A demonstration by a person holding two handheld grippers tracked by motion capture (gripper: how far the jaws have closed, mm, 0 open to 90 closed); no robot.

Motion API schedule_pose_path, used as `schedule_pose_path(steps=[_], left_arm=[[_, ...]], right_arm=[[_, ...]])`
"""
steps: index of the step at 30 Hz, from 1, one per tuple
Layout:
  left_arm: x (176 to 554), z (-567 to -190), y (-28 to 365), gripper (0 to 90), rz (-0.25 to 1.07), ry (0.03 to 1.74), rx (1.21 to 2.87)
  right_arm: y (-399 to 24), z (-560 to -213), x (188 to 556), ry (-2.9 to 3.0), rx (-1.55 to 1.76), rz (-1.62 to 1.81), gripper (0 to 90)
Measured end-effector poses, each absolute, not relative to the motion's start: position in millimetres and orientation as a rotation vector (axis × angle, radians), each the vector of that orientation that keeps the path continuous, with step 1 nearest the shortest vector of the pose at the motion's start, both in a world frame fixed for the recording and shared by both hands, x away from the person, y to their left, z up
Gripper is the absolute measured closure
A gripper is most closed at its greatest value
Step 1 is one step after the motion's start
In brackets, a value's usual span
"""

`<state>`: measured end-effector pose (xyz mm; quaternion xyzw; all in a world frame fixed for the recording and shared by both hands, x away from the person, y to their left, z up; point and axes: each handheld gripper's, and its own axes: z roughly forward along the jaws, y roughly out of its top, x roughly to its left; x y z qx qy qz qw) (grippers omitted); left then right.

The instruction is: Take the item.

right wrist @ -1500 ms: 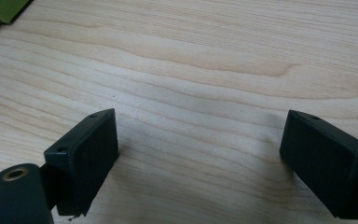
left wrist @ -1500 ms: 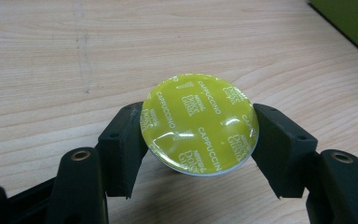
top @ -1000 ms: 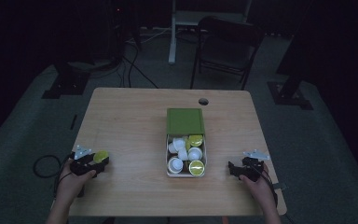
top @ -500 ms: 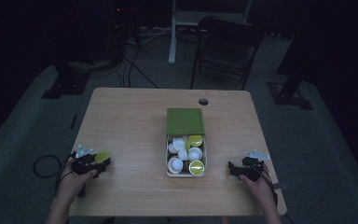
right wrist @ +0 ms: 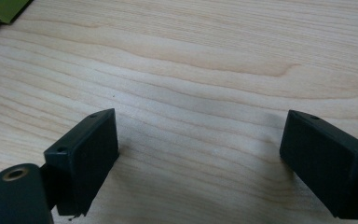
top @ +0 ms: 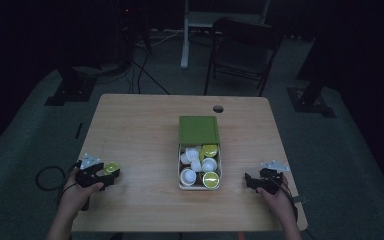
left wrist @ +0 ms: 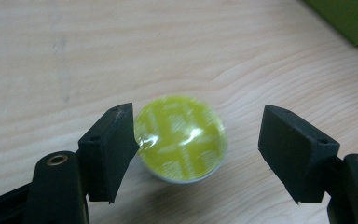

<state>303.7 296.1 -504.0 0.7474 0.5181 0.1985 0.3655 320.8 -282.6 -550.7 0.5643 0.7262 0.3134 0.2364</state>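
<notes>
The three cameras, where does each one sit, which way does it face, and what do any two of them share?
High view: fixed above the person's side, looking forward and down on the table; both forearms and hands enter from the bottom.
Left gripper view: rides the left hand-held gripper, looking along its open jaws at a yellow capsule.
Right gripper view: rides the right hand-held gripper, looking along open jaws at bare wood.
Shared: the capsule appears in the high and left gripper views; the green lid edges into all three.
</notes>
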Motion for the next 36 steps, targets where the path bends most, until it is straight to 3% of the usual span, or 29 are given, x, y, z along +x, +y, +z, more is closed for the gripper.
schedule_pose_path(steps=[17,26,36], left_arm=[[304.2,-491.0,258.2,27.8,0.457,1.069,1.972],[302.4,-499.6,221.6,27.8,0.349,0.859,2.064],[297.5,-507.1,202.4,25.3,0.288,0.744,2.096]], right_arm=[[-282.6,-550.7,320.8,1.991,1.548,0.86,11.0],[-282.7,-550.7,320.8,1.992,1.547,0.859,11.0],[-282.7,-550.7,320.9,1.992,1.547,0.859,10.9]])
